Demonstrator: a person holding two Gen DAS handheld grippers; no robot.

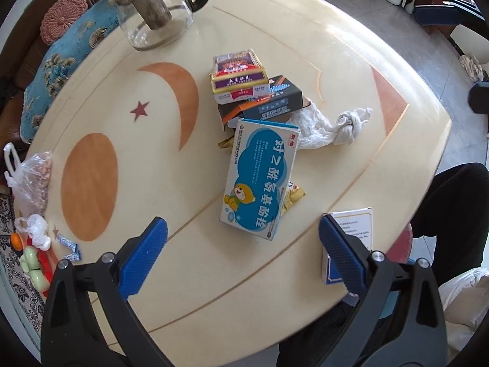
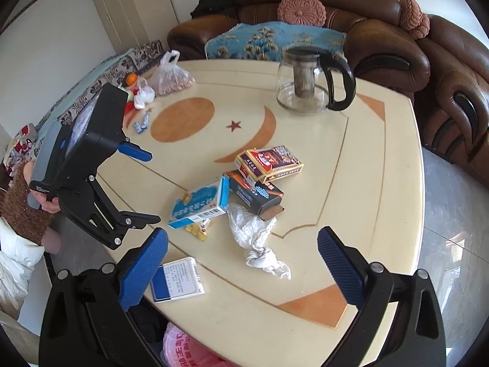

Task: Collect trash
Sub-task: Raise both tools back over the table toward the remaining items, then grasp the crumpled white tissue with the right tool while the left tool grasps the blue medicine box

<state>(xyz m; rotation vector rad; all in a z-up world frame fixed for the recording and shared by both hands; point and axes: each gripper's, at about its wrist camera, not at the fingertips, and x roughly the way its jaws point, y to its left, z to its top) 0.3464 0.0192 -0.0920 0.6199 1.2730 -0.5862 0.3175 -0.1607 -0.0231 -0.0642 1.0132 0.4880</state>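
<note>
A: How are the tongs held at this moment?

B: Both are held with jaws wide apart and nothing gripped. The left tongs (image 1: 243,252) are hovered above the near part of the worktop (image 1: 336,61), aimed toward the blue medicine box (image 1: 259,180). The right tongs (image 2: 243,264) are poised over the near edge, with a white-and-blue box (image 2: 178,279) seen just beside the left finger.

A: Where is the trash found?

B: It is heaped near the middle of the worktop. The blue medicine box is leaned on the pile with one end raised; its long axis is run from the left tongs away toward the dark box (image 1: 269,101). A purple-and-gold box (image 1: 240,75) is stacked on that dark box. A crumpled tissue (image 1: 330,125) is trailed off to the side, with its knotted end pointed away from the boxes. Yellow wrappers (image 1: 293,197) are tucked under the blue box.

A: Why is that wide-open stance likely kept?

B: It is judged that the box's narrow width is meant to be spanned, across its long axis. A glass teapot (image 1: 152,12) is set well apart, probably not to be collected.
</note>
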